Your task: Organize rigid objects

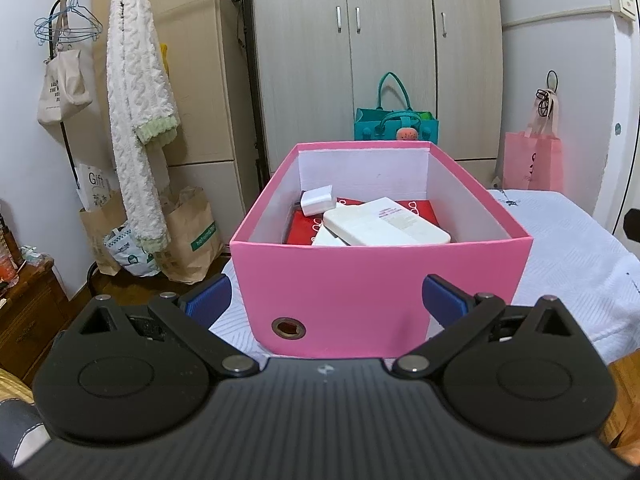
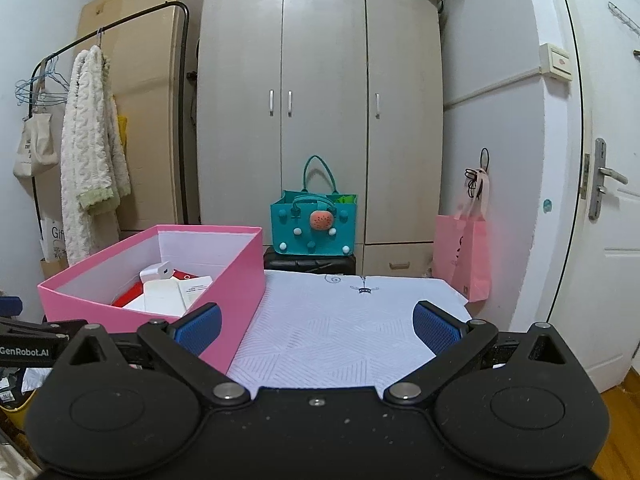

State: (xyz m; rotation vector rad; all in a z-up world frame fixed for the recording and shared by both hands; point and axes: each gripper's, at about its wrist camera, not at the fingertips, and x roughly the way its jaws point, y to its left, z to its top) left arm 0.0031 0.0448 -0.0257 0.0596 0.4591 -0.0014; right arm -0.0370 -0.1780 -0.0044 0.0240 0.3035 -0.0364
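A pale three-door wardrobe (image 2: 320, 112) is being shown against the back wall, with a teal felt bag (image 2: 313, 224) sitting before it on a dark stool. A black clothes rail (image 2: 120, 32) at the left is being hung with a white fleecy robe (image 2: 90, 152) and a tote. A pink bag (image 2: 466, 260) is hanging beside the white door (image 2: 600, 160).

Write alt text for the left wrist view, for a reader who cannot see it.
An open pink box sits on a white cloth-covered table, holding a white adapter, a flat white device and a red item. The left gripper faces the box with jaws open and empty. Behind stand a wardrobe and a teal bag.
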